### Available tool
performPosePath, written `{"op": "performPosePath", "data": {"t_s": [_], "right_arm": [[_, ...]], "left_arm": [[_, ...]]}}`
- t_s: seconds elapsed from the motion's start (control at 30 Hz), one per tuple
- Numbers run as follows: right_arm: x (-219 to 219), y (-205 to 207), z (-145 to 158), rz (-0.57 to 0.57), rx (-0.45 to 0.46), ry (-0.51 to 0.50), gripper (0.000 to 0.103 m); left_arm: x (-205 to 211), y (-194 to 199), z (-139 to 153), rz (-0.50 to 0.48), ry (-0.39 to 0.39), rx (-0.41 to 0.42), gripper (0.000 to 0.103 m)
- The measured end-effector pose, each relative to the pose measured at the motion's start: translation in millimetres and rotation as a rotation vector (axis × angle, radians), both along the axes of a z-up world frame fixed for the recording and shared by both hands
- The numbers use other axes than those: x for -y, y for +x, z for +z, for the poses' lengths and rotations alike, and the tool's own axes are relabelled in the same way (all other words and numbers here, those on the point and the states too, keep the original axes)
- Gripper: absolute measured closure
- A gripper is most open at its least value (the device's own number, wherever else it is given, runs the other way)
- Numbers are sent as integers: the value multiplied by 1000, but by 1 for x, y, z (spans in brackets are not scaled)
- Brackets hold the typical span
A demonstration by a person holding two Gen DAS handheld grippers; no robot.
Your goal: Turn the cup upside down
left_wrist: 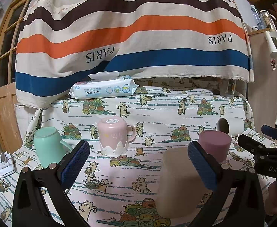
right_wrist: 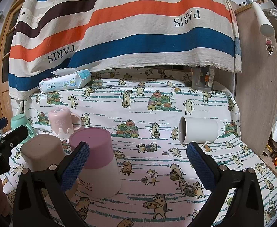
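Note:
A white mug [right_wrist: 199, 130] lies on its side on the cat-print cloth, mouth facing left; it also shows in the left wrist view [left_wrist: 230, 126]. A purple-and-white cup [right_wrist: 96, 157] [left_wrist: 214, 144], a beige cup [right_wrist: 41, 154] [left_wrist: 178, 181], a pink mug [left_wrist: 113, 136] [right_wrist: 62, 122] and a mint cup [left_wrist: 47, 145] [right_wrist: 22, 123] stand upside down. My left gripper [left_wrist: 138, 162] is open and empty, its right finger beside the beige cup. My right gripper [right_wrist: 137, 163] is open and empty, in front of the white mug.
A pack of baby wipes [left_wrist: 102, 89] lies at the back under a striped hanging cloth [left_wrist: 138, 37]. A white clip [left_wrist: 5, 163] sits at the table's left edge. A clear container [right_wrist: 203, 81] stands at the back right.

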State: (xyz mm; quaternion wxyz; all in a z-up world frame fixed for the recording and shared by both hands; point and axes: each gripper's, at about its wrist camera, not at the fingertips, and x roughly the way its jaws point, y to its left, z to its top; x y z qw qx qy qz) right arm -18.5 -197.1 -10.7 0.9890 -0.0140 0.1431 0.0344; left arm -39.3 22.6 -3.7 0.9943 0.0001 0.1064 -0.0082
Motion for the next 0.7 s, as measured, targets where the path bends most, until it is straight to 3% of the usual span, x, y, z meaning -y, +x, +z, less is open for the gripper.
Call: {"op": "performPosePath", "data": {"t_s": [0.7], "right_arm": [[0, 0, 0, 0, 0, 0, 0]], "left_arm": [[-1, 1, -3, 3, -2, -17, 0]]}}
